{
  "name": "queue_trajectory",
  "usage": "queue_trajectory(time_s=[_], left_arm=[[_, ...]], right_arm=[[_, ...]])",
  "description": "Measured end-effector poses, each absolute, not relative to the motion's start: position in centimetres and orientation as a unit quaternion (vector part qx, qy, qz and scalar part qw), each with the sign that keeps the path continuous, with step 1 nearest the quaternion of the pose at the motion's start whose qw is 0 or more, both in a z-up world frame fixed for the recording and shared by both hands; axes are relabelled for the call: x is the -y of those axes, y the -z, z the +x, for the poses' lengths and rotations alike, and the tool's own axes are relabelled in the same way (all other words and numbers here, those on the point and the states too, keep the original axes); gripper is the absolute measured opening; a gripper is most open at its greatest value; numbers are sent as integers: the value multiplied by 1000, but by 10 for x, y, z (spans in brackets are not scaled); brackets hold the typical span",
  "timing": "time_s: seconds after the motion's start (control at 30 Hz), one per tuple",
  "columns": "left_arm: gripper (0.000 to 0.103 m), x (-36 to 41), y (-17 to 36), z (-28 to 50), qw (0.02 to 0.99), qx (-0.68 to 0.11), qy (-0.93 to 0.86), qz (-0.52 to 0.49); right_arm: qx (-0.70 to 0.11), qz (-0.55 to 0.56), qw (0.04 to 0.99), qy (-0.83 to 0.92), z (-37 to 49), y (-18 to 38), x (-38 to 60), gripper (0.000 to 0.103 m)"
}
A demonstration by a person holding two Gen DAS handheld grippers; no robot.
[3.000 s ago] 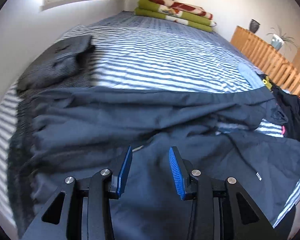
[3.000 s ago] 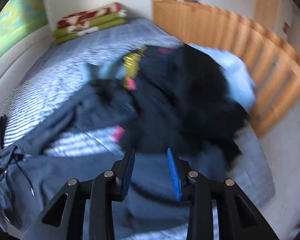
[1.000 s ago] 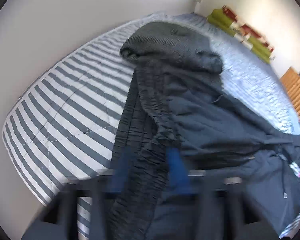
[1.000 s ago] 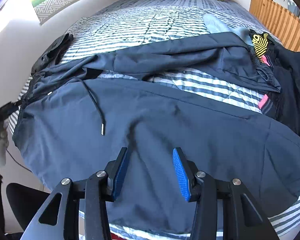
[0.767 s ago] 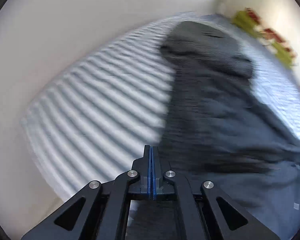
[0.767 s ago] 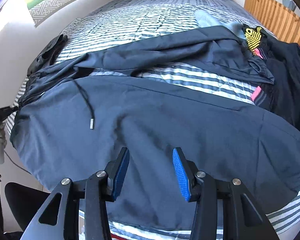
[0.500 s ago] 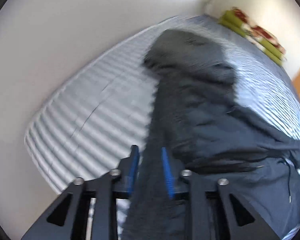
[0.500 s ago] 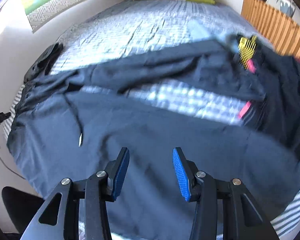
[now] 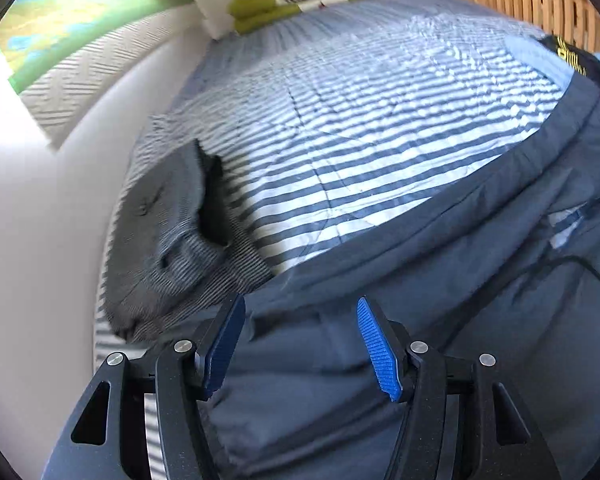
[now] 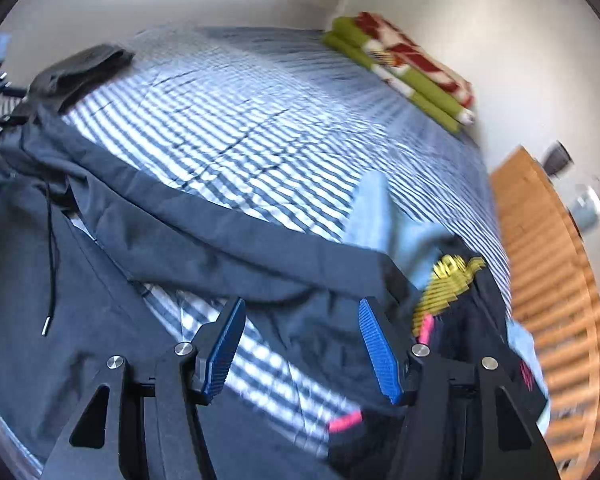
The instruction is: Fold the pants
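Two dark navy fabric pants (image 9: 440,288) legs sprawl along the striped bed's (image 9: 364,128) near edge. The left gripper (image 9: 300,344) gapes empty above the waistband; the right gripper (image 10: 300,344) gapes above the legs. A yellow print (image 10: 452,280) on the blurred dark clothes is illegible.

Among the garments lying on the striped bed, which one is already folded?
The dark grey knitted garment by the bed's left edge: it is a compact folded stack, while the navy drawstring pants lie spread flat.
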State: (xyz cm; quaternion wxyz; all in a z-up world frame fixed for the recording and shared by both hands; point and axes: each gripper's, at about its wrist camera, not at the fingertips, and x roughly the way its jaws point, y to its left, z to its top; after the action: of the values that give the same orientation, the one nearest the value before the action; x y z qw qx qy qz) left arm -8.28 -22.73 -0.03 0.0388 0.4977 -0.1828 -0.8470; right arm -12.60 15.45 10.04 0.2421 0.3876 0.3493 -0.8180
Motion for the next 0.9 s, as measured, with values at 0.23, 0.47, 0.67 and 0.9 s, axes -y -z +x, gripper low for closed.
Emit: queue_trajectory(time_s=[0.23,0.47,0.67,0.9], left_arm=[[69,226,26,-115,-3,195,825,530],[69,225,55,-120,-15,224,806,547],[33,227,68,-127,-5,220,811,542],[4,228,63,-124,14,223,821,525]], right_arm=[[-402,395,267,782,-174,-67,-116,67],[-460,413,312,721,-202,-30,-93,69],[-496,435,317,681,-218,4,-78,76],[-456,462,320,690,-219,-2,-89,27]])
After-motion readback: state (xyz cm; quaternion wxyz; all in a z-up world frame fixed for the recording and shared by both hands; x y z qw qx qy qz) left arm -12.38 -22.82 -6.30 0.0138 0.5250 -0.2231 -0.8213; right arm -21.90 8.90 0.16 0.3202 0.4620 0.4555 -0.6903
